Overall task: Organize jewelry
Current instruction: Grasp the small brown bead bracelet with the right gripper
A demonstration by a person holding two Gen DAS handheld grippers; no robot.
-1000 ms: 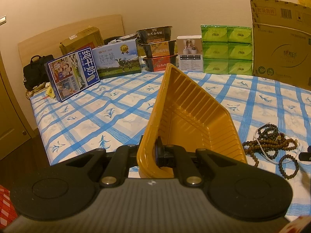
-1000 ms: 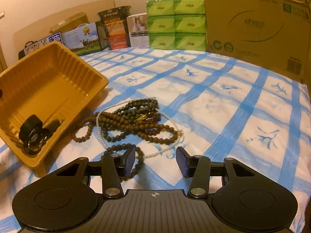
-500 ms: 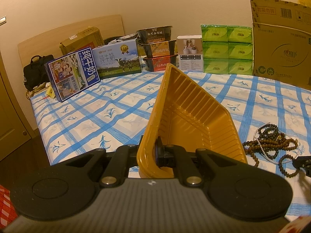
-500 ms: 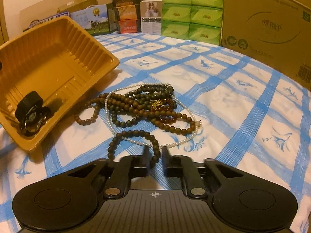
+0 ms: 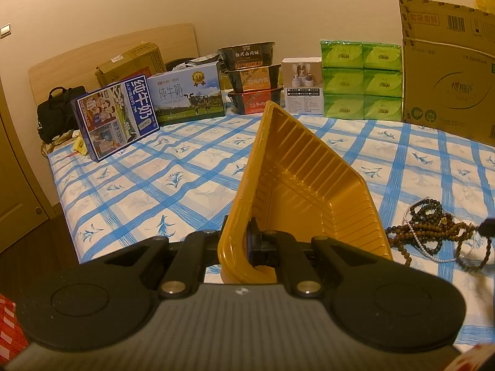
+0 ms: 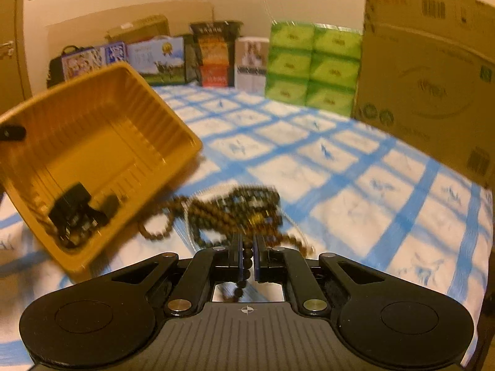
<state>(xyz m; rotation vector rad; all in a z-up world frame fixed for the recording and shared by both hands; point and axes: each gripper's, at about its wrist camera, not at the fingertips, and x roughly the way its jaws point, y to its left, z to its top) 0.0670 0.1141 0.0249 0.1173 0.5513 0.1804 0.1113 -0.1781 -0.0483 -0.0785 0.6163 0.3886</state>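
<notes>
My left gripper (image 5: 239, 245) is shut on the near rim of a yellow plastic tray (image 5: 297, 191) and holds it tilted up on the bed. The tray also shows in the right wrist view (image 6: 92, 142), with the left fingertip (image 6: 69, 207) inside it. A pile of brown bead strands and a white pearl strand (image 5: 433, 232) lies right of the tray. My right gripper (image 6: 246, 244) is shut on a dark bead strand (image 6: 244, 266) at the near edge of the pile (image 6: 235, 213), which is blurred.
The bed has a blue-checked sheet (image 5: 185, 173). Milk cartons (image 5: 185, 99), stacked noodle bowls (image 5: 252, 77), a white box (image 5: 303, 85), green tissue packs (image 5: 360, 80) and a large cardboard box (image 5: 448, 74) line the far edge. A door (image 5: 12, 185) is at left.
My right gripper moved forward onto the bead pile, closed on a dark bead strand, and lifted it. The left gripper and tray have not moved.
</notes>
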